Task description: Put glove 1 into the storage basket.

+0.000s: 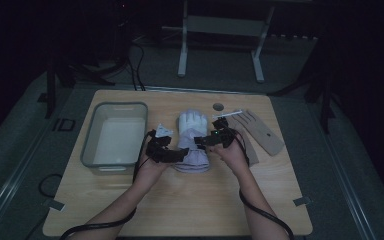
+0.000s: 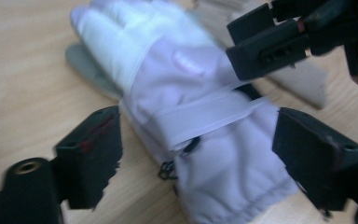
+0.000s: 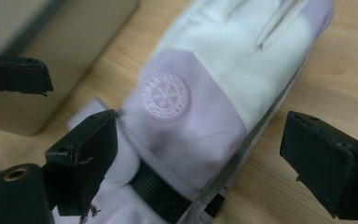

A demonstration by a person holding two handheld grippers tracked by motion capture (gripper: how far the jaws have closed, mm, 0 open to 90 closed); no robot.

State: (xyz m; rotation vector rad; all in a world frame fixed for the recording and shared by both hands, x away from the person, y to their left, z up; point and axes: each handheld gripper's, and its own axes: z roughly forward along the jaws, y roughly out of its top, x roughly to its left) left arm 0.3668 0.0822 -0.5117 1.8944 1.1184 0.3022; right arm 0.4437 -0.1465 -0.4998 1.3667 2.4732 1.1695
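A white and lavender glove lies flat in the middle of the wooden table, fingers pointing away from me. My left gripper is at the left of its cuff and my right gripper at the right. In the left gripper view the jaws of my left gripper stand wide apart on either side of the glove's wrist, pads off the fabric. In the right gripper view my right gripper is open astride the glove, near its round badge and black wrist strap.
A grey plastic bin stands left of the glove, close to my left hand. A flat brown hand-shaped card lies to the right. A small round grey disc sits near the table's far edge.
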